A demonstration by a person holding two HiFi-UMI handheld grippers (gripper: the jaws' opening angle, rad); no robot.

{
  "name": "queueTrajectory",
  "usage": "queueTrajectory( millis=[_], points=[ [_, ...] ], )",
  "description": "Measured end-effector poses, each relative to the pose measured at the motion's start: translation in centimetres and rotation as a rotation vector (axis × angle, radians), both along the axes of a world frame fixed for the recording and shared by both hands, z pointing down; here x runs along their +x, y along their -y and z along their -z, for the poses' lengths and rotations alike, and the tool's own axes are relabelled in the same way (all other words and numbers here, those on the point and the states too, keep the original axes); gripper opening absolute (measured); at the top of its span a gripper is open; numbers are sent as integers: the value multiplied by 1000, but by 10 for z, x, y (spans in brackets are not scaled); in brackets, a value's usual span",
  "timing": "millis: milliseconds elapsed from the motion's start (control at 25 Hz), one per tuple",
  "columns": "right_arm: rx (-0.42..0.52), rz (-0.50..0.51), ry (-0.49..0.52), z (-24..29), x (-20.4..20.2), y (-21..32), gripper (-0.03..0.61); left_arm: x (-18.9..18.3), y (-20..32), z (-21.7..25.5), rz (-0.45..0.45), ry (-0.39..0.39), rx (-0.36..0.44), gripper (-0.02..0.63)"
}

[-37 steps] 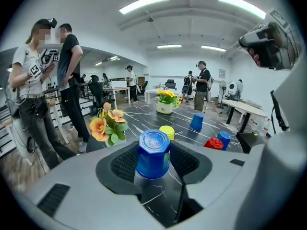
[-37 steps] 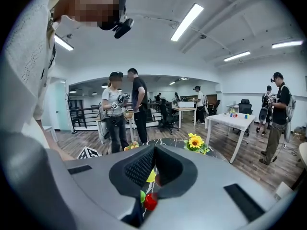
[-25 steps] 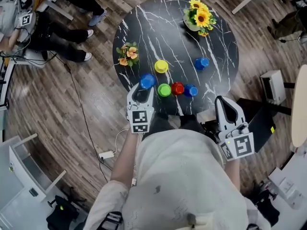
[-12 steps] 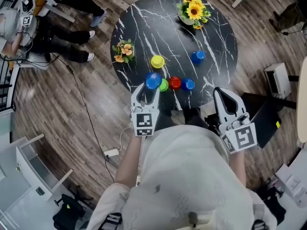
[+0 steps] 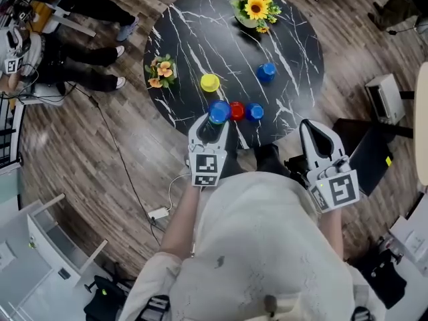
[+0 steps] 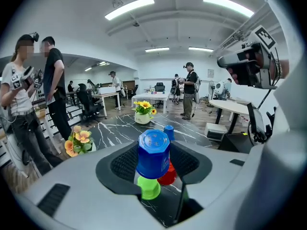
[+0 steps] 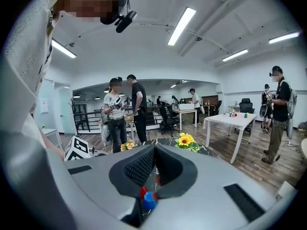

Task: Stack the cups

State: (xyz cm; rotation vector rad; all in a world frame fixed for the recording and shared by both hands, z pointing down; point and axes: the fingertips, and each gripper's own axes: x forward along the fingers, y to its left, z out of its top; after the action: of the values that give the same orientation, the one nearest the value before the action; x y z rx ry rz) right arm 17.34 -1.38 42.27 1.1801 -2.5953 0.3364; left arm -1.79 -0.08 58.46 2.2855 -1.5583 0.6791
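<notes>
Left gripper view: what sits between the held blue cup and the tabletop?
A green cup, right below the blue cup in the left gripper. The left gripper view shows it; the head view hides it.

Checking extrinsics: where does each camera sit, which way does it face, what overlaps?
Head view: on the person's head, facing steeply down at the round table; shows the shirt, left gripper, right gripper.
Left gripper view: on the left gripper, along its jaws, closed on a blue cup with the green cup below; shirt at right.
Right gripper view: on the right gripper, along shut, empty jaws toward the table; shirt at left.
Shared: all three show the sunflowers.
</notes>
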Motion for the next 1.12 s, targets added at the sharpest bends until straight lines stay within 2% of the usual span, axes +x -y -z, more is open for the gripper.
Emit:
queueTrajectory(
  millis=[320, 520, 1120],
  points=[
    [-17, -57, -17, -9, 16, -4, 11, 15, -1, -33, -54, 12, -89, 227],
    [-23, -88, -22, -12, 25, -5, 10, 17, 0, -47, -60, 19, -116, 227],
    [-34, -108, -37, -17, 26, 0, 10, 22, 6, -58, -94, 17, -123, 227]
  ],
)
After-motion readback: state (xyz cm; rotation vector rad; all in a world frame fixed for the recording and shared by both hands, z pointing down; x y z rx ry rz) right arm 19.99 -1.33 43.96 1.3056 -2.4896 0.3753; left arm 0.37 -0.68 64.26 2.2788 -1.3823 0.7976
